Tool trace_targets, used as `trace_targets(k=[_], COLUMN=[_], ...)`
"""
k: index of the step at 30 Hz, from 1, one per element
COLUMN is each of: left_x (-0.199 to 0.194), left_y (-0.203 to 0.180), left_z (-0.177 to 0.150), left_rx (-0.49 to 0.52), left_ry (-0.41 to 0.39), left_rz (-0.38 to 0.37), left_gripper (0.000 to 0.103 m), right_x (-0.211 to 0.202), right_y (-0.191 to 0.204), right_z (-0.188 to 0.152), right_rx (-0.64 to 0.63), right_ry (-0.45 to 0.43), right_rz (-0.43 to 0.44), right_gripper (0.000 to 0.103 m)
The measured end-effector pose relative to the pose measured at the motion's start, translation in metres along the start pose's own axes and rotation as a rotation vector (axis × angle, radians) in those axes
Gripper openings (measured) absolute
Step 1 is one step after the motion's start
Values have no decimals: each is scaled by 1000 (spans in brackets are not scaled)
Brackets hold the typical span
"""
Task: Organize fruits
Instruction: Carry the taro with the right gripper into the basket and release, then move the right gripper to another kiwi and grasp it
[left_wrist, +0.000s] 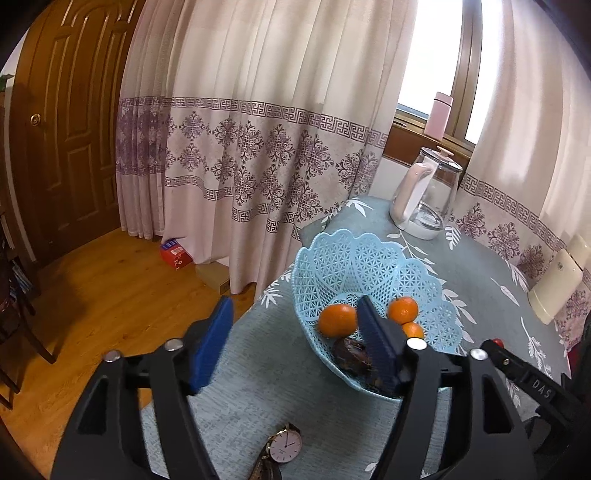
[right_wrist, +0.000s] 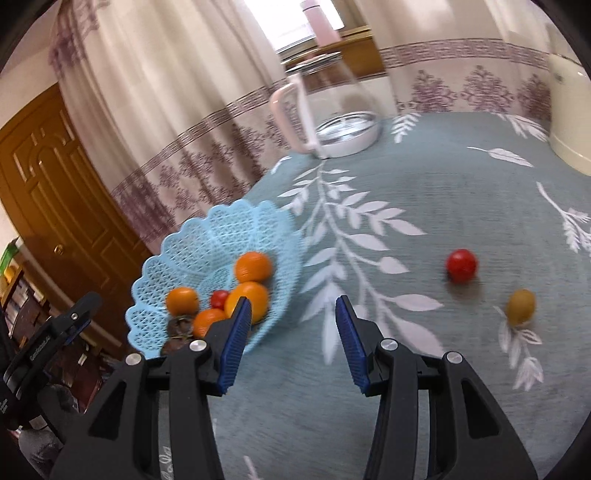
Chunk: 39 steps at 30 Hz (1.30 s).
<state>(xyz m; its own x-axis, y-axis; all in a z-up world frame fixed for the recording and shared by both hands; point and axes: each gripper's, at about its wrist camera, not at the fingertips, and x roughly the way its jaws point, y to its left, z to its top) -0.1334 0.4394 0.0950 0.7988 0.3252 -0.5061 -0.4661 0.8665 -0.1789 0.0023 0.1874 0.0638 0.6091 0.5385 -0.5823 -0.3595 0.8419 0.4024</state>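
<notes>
A light blue lattice basket (left_wrist: 369, 258) (right_wrist: 207, 240) stands on the teal leaf-print tablecloth (right_wrist: 406, 206). It holds several oranges (left_wrist: 338, 319) (right_wrist: 253, 266), a small red tomato (right_wrist: 220, 298) and a dark brown fruit (left_wrist: 351, 356) (right_wrist: 179, 326). My left gripper (left_wrist: 295, 321) is open and empty at the basket's near left rim, its right finger over the basket. To the right of the basket my right gripper (right_wrist: 293, 310) hovers open and empty above the cloth. A red tomato (right_wrist: 461, 265) and a yellow-green fruit (right_wrist: 521, 306) lie loose on the cloth at the right.
A glass kettle with a pink handle (left_wrist: 424, 195) (right_wrist: 328, 110) stands at the table's far end. A cream appliance (left_wrist: 554, 288) (right_wrist: 569, 110) sits at the right edge. A wristwatch (left_wrist: 284, 446) lies near the front. Curtains, a wooden door (left_wrist: 66, 122) and wood floor lie left.
</notes>
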Motion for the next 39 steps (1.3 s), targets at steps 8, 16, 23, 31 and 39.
trace_targets(k=[8,16,23,31,39], left_x=[-3,-4,-3,-5,-5], left_y=[-7,-13,-18,-20,-21], left_z=[-2,-6,-7,-7,-7], left_rx=[12,31,41,48,46], left_ry=[-10,-7,-2,-2,1], left_rz=[-2,-13,-18,-24,-19], left_gripper=[91,91,91,91,91], right_x=[-11,-35,-44,-28,-10], right_y=[-38,-88,-122,-122,-121], right_z=[-8,-11,-15,-9,-1], right_rx=[57,114,116,49,22], right_ry=[-4,-31,-11,23,46], right_rz=[-88,-184,-275,-309,-325], right_gripper=[56,56,56,49,46])
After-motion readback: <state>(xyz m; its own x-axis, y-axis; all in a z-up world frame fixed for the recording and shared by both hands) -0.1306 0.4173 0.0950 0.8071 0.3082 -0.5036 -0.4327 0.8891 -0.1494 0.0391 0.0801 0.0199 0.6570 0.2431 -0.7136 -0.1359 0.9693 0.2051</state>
